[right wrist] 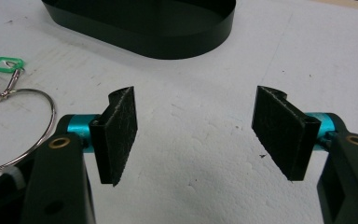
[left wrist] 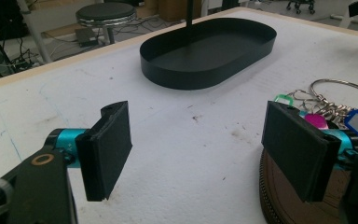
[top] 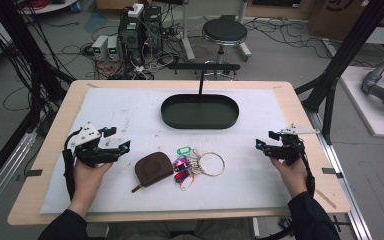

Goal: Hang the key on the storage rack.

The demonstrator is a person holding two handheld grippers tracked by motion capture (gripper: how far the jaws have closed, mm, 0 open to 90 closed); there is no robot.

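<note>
Behind right tongs pad (left wrist: pixel 298 149), pouch (left wrist: pixel 284 196) perhaps half-hidden

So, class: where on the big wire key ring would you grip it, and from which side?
Probably the ring's bare outer arc, on the side away from the tags. It lies flat on the white mat, thin wire, so the right tongs, open and nearest, should come down from above, straddling the wire.

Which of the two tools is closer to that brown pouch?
The left tool. It sits just beside the brown pouch, on its left. The right tool is far off to the right, beyond the key bunch.
</note>
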